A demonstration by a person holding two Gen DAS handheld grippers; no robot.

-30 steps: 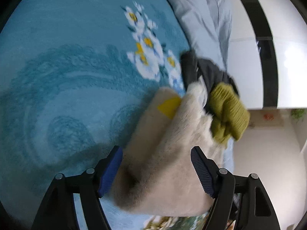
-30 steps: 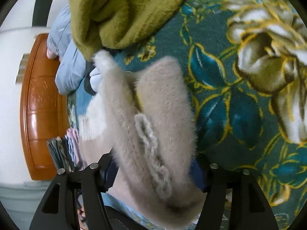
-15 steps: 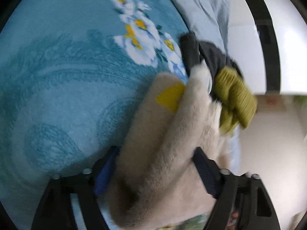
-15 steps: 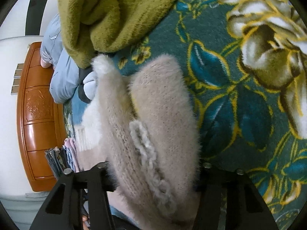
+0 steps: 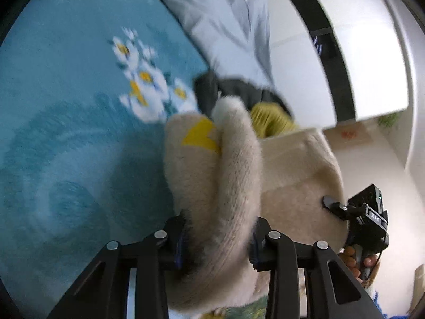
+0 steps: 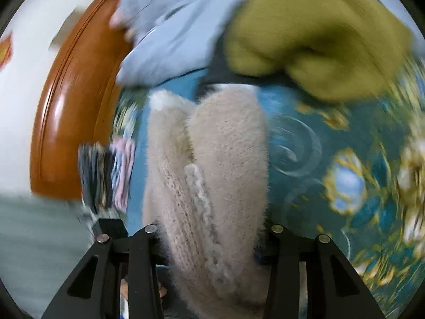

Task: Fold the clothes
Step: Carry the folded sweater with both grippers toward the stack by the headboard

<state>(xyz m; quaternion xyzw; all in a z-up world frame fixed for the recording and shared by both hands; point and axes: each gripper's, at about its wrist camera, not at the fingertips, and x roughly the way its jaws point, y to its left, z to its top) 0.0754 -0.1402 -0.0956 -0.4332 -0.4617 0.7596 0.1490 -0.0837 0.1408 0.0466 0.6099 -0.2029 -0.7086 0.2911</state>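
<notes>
A: Clamping down on fuzzy beige sweater [image 5: 228,186] w/ left claw [image 5: 216,242], jaws pinched tight on a thick bunched fold. Yellow patch [image 5: 200,138] showing on the fabric just past the tips.

B: Same on right claw [image 6: 209,239] — shut on the same beige sweater [image 6: 212,159], knit ridge running down the middle btwn the jaws. Bunched in two lobes.

A: Beyond that from left view: teal blanket [image 5: 66,133] on the bed w/ white flower print [image 5: 143,87], blurred. Olive knit [image 5: 268,119] + dark garment [image 5: 239,90] lying just past the sweater, pale blue bedding [image 5: 225,21] further back.

B: Seen here too: olive knit [image 6: 318,40] top right, pale blue bedding [image 6: 172,26] beside it, floral teal blanket [image 6: 332,159] under everything. Wooden headboard [image 6: 71,106] at left, stack of folded clothes [image 6: 106,175] close to it. Lots of motion blur.

A: Other claw's handle + fingers [image 5: 350,255] visible at right of left view, gripping the far edge of the sweater.
</notes>
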